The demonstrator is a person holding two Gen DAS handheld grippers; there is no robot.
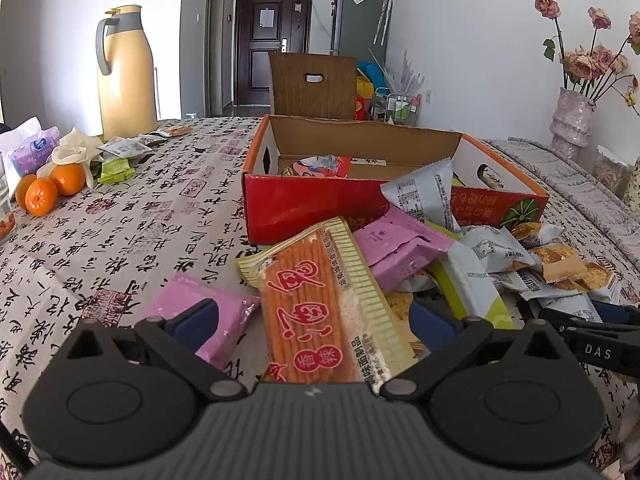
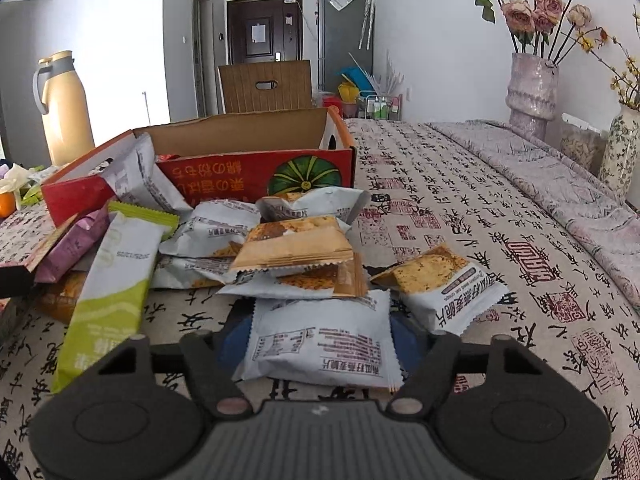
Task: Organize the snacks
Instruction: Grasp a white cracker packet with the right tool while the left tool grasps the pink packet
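A red cardboard box (image 1: 312,204) (image 2: 224,176) stands open on the table, with a pile of snack packets spilled in front of it. My left gripper (image 1: 314,312) is open around a long orange noodle-snack packet (image 1: 316,280) that lies on the pile. Its left pad rests over a pink packet (image 1: 188,300), clear of the orange one. My right gripper (image 2: 320,326) is shut on a grey-white cracker packet (image 2: 320,344), with a blue pad against each side edge. One of its fingers (image 1: 580,332) shows at the right of the left wrist view.
A yellow thermos jug (image 1: 126,72), oranges (image 1: 48,192) and a tissue pack (image 1: 34,152) sit at the far left. Vases of dried roses (image 2: 532,88) (image 2: 620,152) stand at the right edge. A wooden chair back (image 1: 312,84) rises behind the box.
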